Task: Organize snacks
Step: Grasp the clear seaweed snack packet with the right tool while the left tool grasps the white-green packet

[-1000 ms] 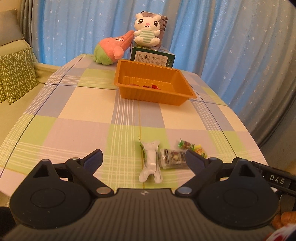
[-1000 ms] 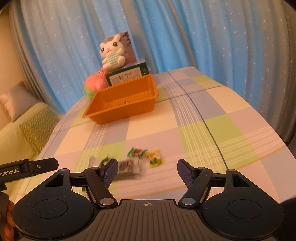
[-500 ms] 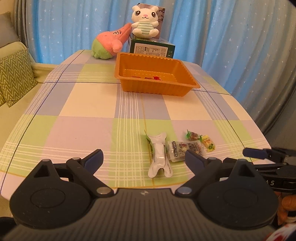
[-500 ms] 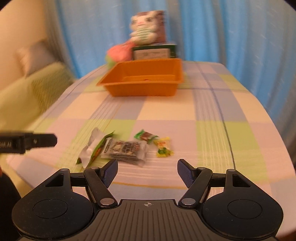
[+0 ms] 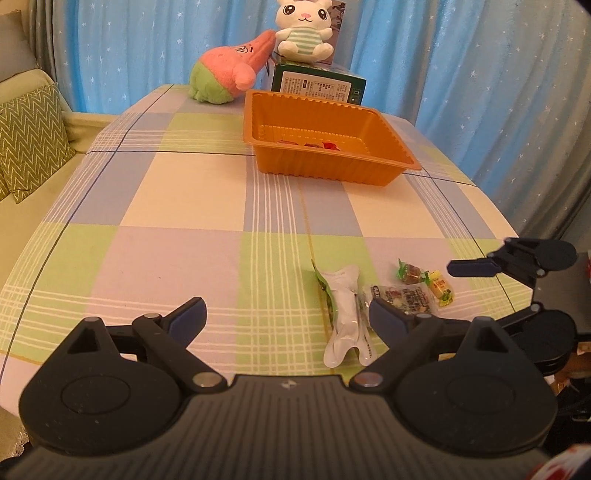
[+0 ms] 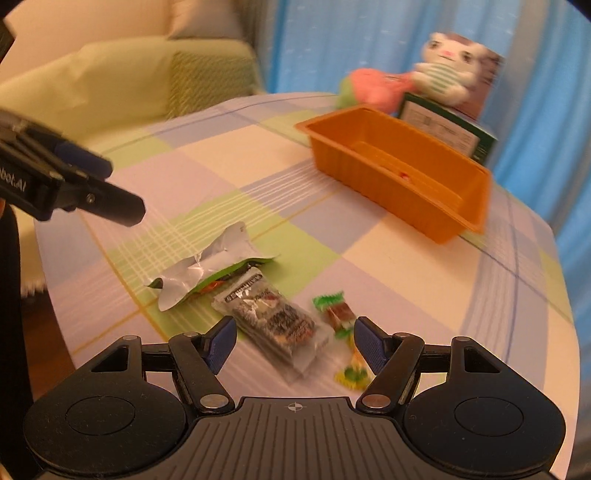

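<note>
**Lining up on the loose snacks**

Both grippers are spread and empty. The right gripper [image 6: 294, 341] is best lowered squarely over the dark packet [image 6: 275, 325] before closing, so neighbouring sweets [image 6: 338, 314] are not caught. The orange tray [image 5: 325, 144] stands well apart.

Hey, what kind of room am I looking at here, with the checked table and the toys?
Most likely a home living or dining room. A table under a checked cloth stands beside a sofa with a zigzag cushion, plush toys sit at its far end, and starry blue curtains hang behind.
</note>
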`<action>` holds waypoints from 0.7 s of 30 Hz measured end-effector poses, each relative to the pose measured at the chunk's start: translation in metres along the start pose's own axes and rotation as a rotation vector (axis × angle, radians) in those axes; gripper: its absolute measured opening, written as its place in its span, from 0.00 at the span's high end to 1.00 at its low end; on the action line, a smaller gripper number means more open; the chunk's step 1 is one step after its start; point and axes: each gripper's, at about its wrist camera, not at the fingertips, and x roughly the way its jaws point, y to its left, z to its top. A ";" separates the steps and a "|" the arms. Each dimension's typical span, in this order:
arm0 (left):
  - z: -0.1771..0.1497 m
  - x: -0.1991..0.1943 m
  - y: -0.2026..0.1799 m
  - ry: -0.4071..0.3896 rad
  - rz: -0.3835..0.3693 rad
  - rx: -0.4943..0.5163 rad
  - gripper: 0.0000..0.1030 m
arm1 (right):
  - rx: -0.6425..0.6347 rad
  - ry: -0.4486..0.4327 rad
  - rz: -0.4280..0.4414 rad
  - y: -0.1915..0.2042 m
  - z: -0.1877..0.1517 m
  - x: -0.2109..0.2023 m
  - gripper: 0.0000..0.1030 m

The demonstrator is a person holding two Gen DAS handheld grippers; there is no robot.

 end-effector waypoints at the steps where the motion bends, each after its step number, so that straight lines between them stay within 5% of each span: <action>1: 0.000 0.002 0.001 0.002 0.000 -0.002 0.09 | -0.023 0.003 0.010 0.000 0.002 0.005 0.31; 10: -0.001 0.014 0.004 0.027 -0.016 -0.004 0.09 | -0.192 0.074 0.110 0.006 0.013 0.048 0.38; 16: -0.001 0.019 0.001 0.049 -0.033 0.024 0.09 | -0.121 0.105 0.161 0.000 0.017 0.051 0.61; 21: -0.001 0.024 -0.003 0.065 -0.041 0.044 0.13 | 0.056 0.115 0.101 -0.003 0.010 0.038 0.63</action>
